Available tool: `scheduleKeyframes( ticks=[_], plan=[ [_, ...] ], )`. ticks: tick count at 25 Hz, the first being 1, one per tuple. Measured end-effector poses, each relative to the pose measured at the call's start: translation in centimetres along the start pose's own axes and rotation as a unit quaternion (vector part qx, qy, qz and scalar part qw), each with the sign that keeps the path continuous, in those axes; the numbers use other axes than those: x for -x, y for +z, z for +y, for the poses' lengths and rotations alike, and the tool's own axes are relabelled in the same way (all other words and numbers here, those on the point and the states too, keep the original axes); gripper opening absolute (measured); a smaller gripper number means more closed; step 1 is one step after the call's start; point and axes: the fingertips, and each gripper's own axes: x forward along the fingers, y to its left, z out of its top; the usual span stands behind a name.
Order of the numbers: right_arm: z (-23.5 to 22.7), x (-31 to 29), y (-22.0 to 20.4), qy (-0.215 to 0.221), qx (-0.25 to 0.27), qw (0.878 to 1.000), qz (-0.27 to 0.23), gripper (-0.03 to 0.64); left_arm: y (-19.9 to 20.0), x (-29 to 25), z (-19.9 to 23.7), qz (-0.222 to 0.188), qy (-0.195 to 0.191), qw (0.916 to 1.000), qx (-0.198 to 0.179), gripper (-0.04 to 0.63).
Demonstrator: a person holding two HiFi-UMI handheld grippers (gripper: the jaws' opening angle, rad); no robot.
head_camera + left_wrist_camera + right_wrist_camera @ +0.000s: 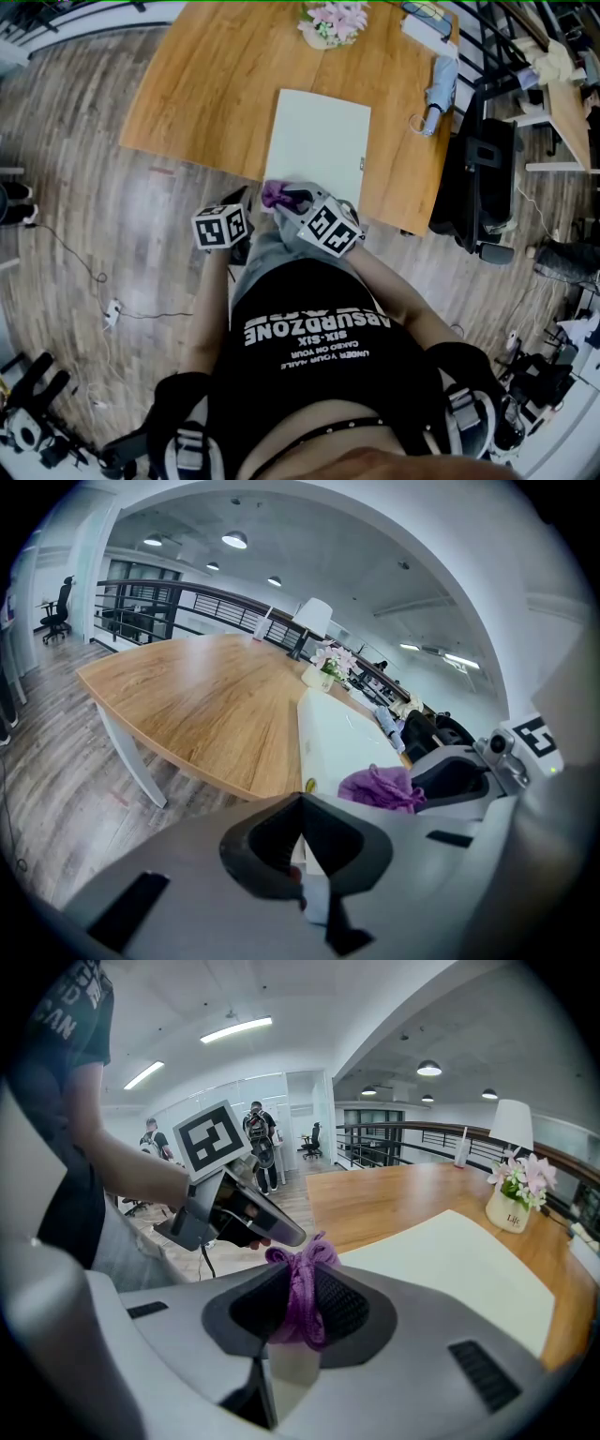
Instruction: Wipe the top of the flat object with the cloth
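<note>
A white flat board (319, 141) lies on the wooden table (206, 84), reaching its near edge. My right gripper (286, 198) is shut on a bunched purple cloth (274, 194) just over the board's near left corner. In the right gripper view the cloth (302, 1293) is pinched between the jaws, with the board (459, 1260) stretching away to the right. My left gripper (246, 203) hangs off the table edge beside the right one, shut and empty. In the left gripper view, its shut jaws (300, 808) point at the board (342, 733) and the cloth (380, 787).
A flower pot (333, 23) stands at the table's far side. A folded umbrella (439, 89) lies near its right edge. A black chair (483, 178) stands right of the table. A lamp (314, 618) is at the back. People (255, 1138) stand far off.
</note>
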Motion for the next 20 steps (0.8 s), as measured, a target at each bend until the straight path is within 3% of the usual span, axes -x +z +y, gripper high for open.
scheduleKeyframes(
  ticks=[20],
  plan=[
    [-2.3, -0.5, 1.0, -0.006, -0.005, 1.0, -0.002, 0.098, 1.9, -1.0, 0.0, 0.012, -0.003, 0.9999, -0.011, 0.014]
  ],
)
